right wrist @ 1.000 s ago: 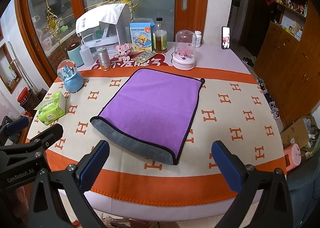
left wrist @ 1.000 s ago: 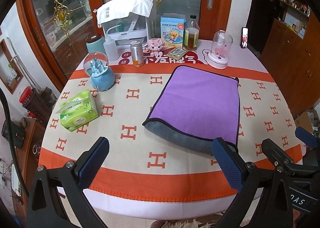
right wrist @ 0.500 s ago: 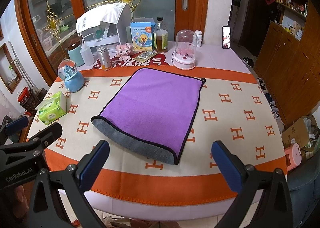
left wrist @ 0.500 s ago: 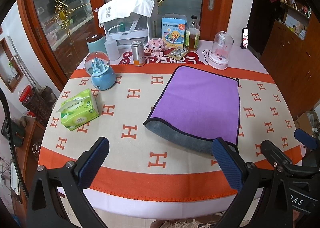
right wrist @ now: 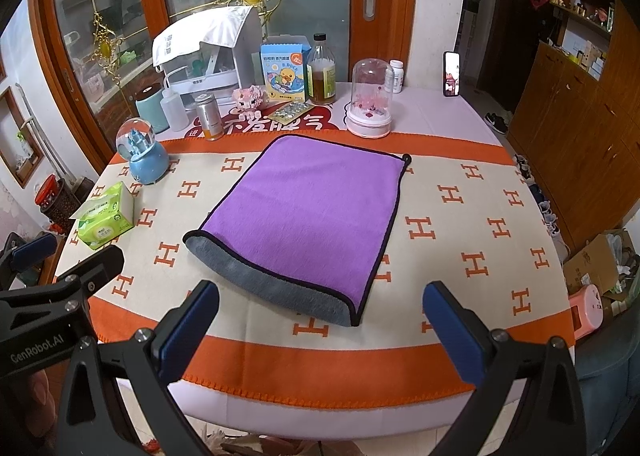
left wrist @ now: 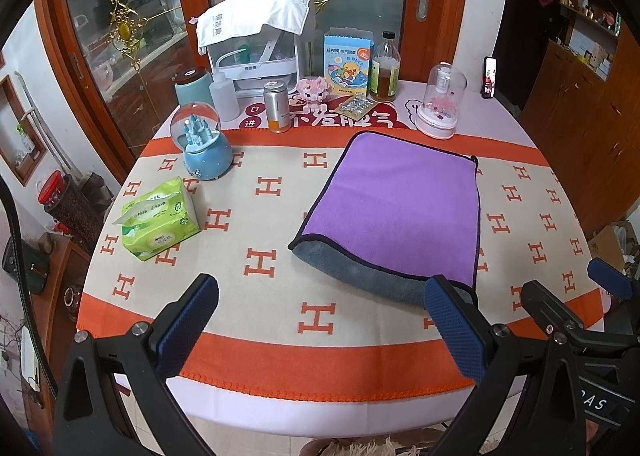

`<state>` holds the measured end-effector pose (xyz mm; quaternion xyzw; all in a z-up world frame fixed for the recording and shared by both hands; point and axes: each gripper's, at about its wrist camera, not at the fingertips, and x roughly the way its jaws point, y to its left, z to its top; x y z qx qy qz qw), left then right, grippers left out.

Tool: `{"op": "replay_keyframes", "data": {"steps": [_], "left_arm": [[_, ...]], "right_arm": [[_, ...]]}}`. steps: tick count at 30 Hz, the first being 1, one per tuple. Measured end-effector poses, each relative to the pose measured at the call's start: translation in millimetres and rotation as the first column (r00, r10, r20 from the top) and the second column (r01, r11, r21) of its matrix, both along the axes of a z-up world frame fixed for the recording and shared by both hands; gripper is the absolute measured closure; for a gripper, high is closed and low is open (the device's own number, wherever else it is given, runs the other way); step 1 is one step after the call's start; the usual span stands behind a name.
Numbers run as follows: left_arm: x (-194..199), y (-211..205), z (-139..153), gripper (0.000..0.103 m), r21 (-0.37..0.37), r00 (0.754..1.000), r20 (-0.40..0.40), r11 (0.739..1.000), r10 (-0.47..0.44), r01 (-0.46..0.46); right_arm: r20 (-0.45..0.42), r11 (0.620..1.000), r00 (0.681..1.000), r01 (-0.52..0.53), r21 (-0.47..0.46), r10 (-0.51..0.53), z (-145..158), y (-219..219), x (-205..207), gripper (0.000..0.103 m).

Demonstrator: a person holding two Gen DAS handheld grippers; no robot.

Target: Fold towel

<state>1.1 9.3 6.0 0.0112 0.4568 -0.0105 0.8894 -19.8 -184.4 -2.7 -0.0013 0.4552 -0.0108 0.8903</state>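
A purple towel [left wrist: 396, 203] with a grey underside and black trim lies folded in half on the round table, its rounded fold toward me; it also shows in the right wrist view [right wrist: 308, 211]. My left gripper [left wrist: 320, 324] is open and empty, held above the table's near edge, short of the towel's near left side. My right gripper [right wrist: 320, 328] is open and empty, just in front of the towel's near fold. The right gripper shows at the right edge of the left wrist view [left wrist: 568, 316].
A green tissue pack [left wrist: 160, 219] and a blue snow globe [left wrist: 202, 143] stand at the left. Bottles, a can [left wrist: 277, 105], a duck box [left wrist: 347, 61], a pink dome [left wrist: 440, 101] and a white appliance [left wrist: 256, 43] line the back. The tablecloth [left wrist: 260, 264] covers the table.
Both grippers stay open and nearly still; the view has shifted very slightly. The towel has not moved.
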Motion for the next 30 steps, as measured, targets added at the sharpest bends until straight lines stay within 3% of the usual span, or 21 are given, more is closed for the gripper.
{"op": "replay_keyframes", "data": {"steps": [30], "left_arm": [[-10, 12, -2, 0.001, -0.007, 1.0, 0.01, 1.0, -0.023, 0.023]], "right_arm": [[0.002, 1.0, 1.0, 0.018, -0.005, -0.018, -2, 8, -9, 0.001]]}}
